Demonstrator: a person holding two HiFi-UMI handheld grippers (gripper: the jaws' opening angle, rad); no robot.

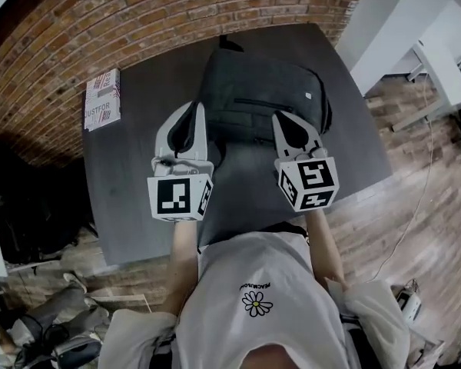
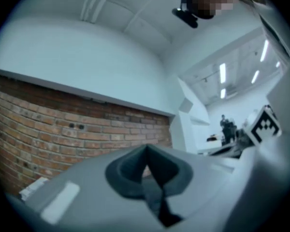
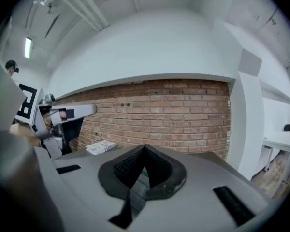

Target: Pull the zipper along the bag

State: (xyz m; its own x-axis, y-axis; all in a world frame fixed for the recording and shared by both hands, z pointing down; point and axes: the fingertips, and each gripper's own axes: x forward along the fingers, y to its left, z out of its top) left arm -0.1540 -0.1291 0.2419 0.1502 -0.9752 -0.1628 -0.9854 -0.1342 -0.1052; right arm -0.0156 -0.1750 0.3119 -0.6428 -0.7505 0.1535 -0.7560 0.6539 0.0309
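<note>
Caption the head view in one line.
Left gripper and right gripper, both shut and empty, held above a dark backpack on a grey table.

Dark table (image 1: 127, 198) bears a bag (image 1: 261, 94) (and a booklet (image 1: 102, 98)).

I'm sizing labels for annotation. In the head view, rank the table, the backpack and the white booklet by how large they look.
Largest to smallest:
1. table
2. backpack, lying on it
3. white booklet, clearly the smallest
</note>
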